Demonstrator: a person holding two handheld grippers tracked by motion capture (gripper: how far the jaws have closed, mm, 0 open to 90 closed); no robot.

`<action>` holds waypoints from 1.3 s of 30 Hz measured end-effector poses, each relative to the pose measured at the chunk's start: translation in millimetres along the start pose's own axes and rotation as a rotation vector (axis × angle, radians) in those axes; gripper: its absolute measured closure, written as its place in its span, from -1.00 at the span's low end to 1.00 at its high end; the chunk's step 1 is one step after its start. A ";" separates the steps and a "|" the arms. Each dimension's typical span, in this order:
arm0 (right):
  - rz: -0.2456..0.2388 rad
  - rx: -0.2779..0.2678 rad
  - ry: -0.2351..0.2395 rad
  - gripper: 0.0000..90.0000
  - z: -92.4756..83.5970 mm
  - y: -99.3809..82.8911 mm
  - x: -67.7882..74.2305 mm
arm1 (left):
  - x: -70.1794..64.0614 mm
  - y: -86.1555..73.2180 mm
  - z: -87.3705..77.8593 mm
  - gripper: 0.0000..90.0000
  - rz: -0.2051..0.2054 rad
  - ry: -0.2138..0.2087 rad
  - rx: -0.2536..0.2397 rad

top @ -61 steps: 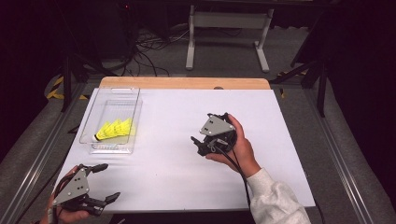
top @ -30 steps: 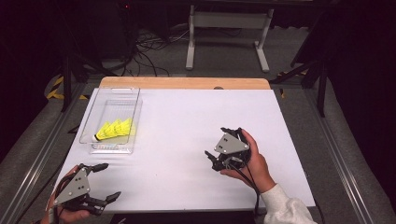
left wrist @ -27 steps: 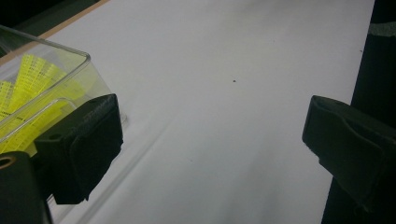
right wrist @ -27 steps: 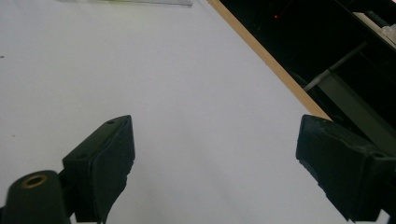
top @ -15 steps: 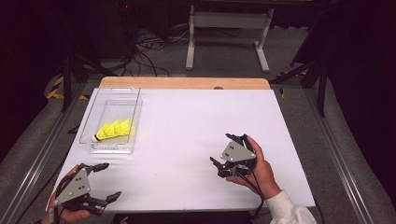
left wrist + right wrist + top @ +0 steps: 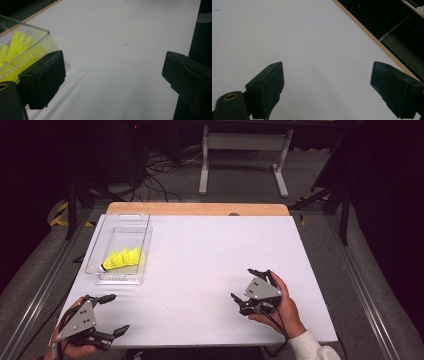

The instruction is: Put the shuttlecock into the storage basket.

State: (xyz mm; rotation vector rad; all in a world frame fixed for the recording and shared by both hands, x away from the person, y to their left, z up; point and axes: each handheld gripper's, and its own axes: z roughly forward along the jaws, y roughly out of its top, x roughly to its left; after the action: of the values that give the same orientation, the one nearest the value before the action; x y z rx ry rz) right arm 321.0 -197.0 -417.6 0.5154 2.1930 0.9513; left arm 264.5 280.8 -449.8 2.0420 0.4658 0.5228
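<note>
Shuttlecocks (image 6: 122,259), yellow, lie in a clear plastic box (image 6: 142,231) at about 10 o'clock on the white worktop (image 6: 210,265). I count what looks like 3, nested together with the cork tip pointing toward 8 o'clock, though the overlap makes the count unsure. There is 1 box and there are 2 tools.

The left tool (image 6: 111,314) rests at 7 o'clock on the near edge, jaws spread wide and holding nothing; in the left gripper view the box wall (image 6: 30,40) with the yellow feathers (image 6: 18,42) behind it sits just beyond its left jaw. The right tool (image 6: 248,289) sits at 5 o'clock, well apart from the box, jaws likewise spread and holding nothing over bare worktop (image 6: 312,50).

My judgement: no grasp is underway, and both tools sit in a rest or ready pose. The next move likely calls for the left tool, being nearest, to rise over the box rim and come down onto a shuttlecock with its jaws kept spread until they straddle it.
</note>
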 end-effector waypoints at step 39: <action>0.155 -0.077 0.034 -0.82 -22.6 -55.1 9.2 | 2.5 4.2 3.2 -0.89 0.004 0.008 -0.015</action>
State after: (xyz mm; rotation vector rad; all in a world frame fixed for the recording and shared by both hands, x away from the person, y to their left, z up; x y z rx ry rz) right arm 293.7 -238.5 -451.7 0.6440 2.1614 1.1286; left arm 268.8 277.8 -447.2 2.0276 0.4609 0.5355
